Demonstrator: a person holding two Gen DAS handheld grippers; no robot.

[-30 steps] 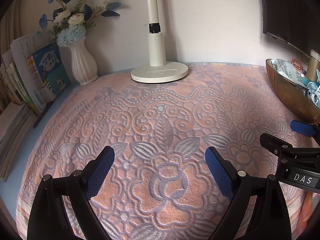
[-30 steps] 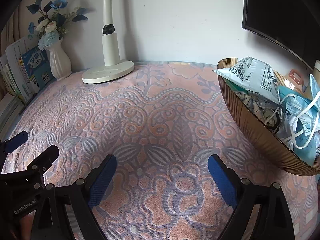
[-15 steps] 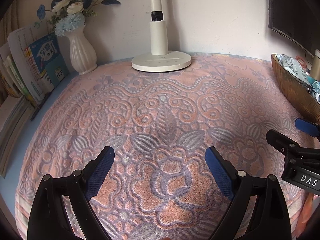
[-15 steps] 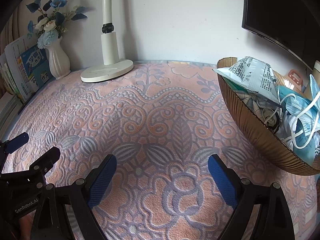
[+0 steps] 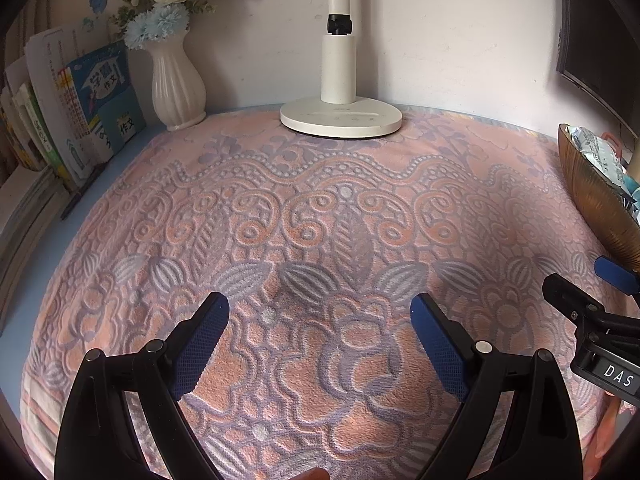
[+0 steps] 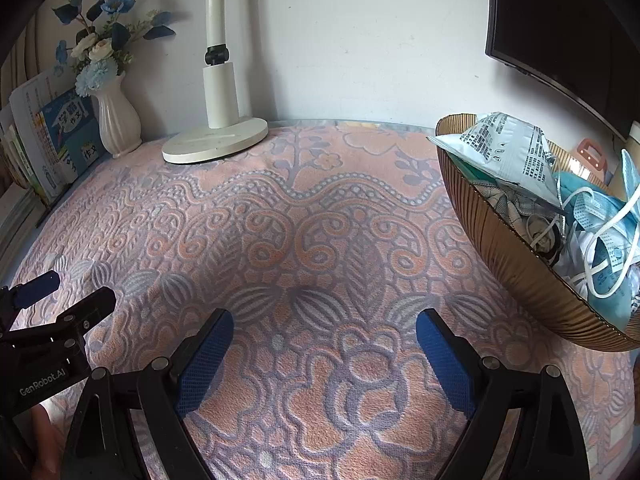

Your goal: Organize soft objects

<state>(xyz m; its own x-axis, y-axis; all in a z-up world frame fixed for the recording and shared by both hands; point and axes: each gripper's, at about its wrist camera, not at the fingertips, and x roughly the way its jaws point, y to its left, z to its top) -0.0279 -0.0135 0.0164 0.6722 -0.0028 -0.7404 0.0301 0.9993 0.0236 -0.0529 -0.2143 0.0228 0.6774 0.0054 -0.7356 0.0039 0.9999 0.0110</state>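
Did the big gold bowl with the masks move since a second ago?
No. In the right wrist view the gold bowl sits on the same spot of the patterned towel, equally far from the lamp base.

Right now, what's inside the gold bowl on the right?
The gold bowl holds a white printed packet on top and light blue face masks with white ear loops, tangled together. Whatever lies beneath them, and the bowl's bottom, is covered.

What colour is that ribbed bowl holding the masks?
The bowl is golden brown, clearest in the right wrist view.
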